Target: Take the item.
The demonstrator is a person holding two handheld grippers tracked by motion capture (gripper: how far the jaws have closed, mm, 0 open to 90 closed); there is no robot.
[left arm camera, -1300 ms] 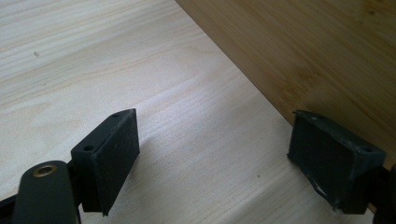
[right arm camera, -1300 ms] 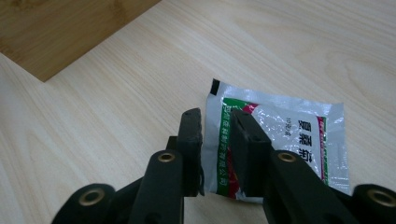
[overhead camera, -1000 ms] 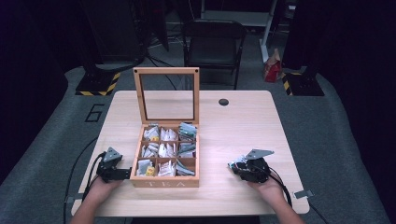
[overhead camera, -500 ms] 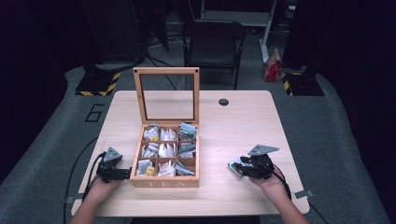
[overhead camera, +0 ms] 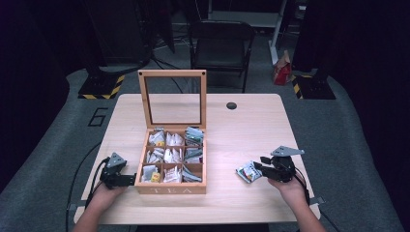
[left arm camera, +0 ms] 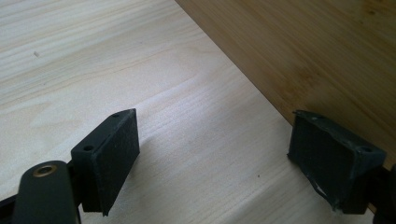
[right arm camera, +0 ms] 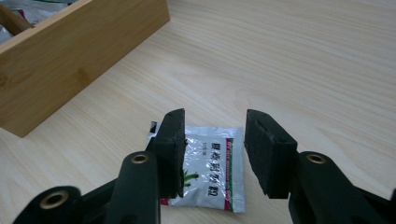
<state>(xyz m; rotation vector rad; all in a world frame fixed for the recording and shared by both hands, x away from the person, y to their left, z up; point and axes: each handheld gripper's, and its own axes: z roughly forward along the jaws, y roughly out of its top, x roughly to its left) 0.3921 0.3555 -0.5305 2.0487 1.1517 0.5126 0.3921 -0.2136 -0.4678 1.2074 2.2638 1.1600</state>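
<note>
One wooden tea box (overhead camera: pixel 170 188) sat on one table (overhead camera: pixel 246 125), its lid up, split into nine compartments. One foil sachet (right arm camera: pixel 212 170) lay outside it. There were two grippers, left (overhead camera: pixel 126 180) and right (overhead camera: pixel 257 168). The packets inside were too jumbled to count. One chair (overhead camera: pixel 220 43) stood behind.

Silver tea sachet (right arm camera: pixel 211 171) with red and green print lies flat on the bench (overhead camera: pixel 241 130), right of the open wooden tea box (overhead camera: pixel 170 164) full of sachets.

High view overlooks whole table (overhead camera: pixel 251 121); gripper views close, sharing tea box (overhead camera: pixel 170 159).
</note>
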